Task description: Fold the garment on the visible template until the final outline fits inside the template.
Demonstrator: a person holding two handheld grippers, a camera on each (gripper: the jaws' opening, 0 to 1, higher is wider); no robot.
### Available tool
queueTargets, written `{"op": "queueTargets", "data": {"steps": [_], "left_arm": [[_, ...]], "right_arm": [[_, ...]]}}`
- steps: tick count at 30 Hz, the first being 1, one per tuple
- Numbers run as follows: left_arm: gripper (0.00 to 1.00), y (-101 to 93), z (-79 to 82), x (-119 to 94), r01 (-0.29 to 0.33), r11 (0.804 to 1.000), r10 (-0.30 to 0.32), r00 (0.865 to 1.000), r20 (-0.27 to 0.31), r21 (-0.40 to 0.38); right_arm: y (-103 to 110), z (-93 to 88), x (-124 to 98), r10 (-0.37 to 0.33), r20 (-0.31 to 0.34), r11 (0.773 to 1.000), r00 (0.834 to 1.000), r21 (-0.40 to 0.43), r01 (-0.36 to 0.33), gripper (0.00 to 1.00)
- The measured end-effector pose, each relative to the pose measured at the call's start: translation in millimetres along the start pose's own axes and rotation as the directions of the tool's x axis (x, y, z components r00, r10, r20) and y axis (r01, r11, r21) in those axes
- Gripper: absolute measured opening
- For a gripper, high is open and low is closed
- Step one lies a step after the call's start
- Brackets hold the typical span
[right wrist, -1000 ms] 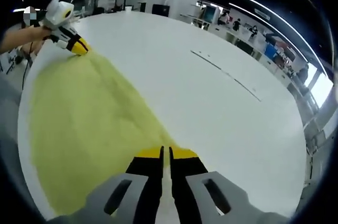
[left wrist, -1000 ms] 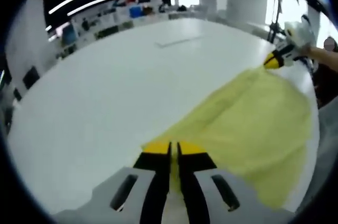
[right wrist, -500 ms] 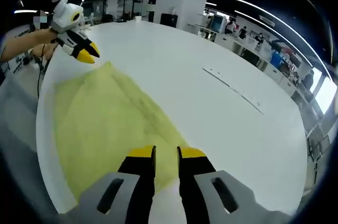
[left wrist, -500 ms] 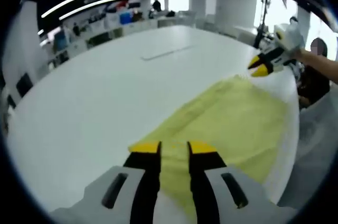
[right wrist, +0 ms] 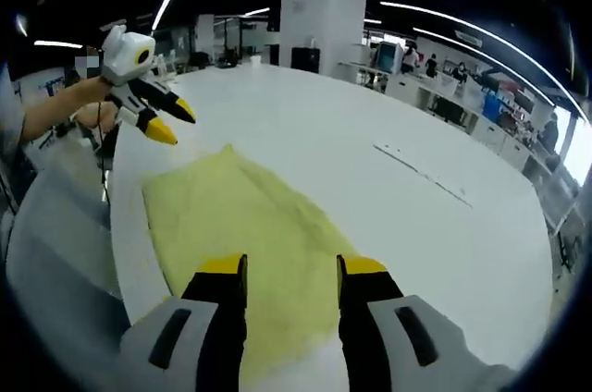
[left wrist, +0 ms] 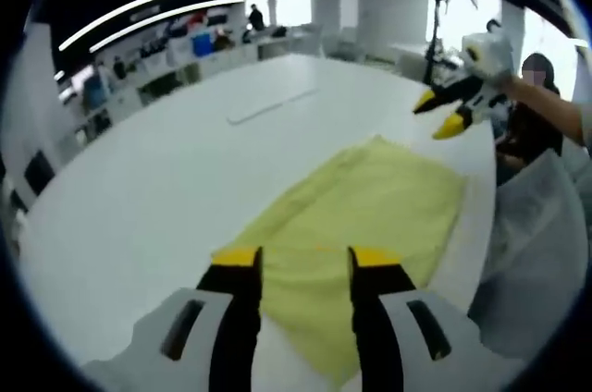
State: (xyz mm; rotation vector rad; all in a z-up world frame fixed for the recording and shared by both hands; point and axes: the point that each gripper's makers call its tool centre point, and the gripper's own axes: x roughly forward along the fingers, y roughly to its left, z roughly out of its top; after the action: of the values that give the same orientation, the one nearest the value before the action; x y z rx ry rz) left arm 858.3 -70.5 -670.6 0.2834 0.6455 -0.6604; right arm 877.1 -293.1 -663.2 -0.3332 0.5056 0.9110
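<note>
On the white worktop (left wrist: 166, 179) we record one yellow garment (left wrist: 361, 226), lying flat near the worktop's edge closest to the person, its outline roughly rectangular with a soft crease running lengthwise; in the right gripper view the same garment (right wrist: 250, 235) spreads from just ahead of the fingers toward the far corner. We note the left gripper (left wrist: 305, 258) raised above the near end of the cloth, its yellow-tipped fingers (left wrist: 238, 258) spread apart and holding nothing. We note the right gripper (right wrist: 291, 267) likewise above its end of the cloth, fingers (right wrist: 363, 267) parted and empty. In the left gripper view the right gripper (left wrist: 442, 115) enters from the right, held in a hand (left wrist: 518, 91) above the garment's far corner and apart from it, tips splayed. In the right gripper view the left gripper (right wrist: 166, 121) enters from the left, held clear of the cloth's far corner, tips also splayed. A thin pale strip (left wrist: 273, 105) lies on the worktop well beyond the garment; we see it again in the right gripper view (right wrist: 425, 177). Background: a white pillar (right wrist: 319, 8), office desks with monitors, and long ceiling lights (left wrist: 157, 4).
</note>
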Motion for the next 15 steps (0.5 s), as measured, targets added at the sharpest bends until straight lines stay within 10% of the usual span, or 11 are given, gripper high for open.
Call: {"op": "queueTargets", "data": {"steps": [15], "left_arm": [[0.63, -33.9, 10.6, -41.4, 0.055, 0.998, -0.055, 0.998, 0.037, 0.009]], "right_arm": [[34.0, 13.6, -34.5, 0.017, 0.013, 0.998, 1.000, -0.068, -0.016, 0.66]]}}
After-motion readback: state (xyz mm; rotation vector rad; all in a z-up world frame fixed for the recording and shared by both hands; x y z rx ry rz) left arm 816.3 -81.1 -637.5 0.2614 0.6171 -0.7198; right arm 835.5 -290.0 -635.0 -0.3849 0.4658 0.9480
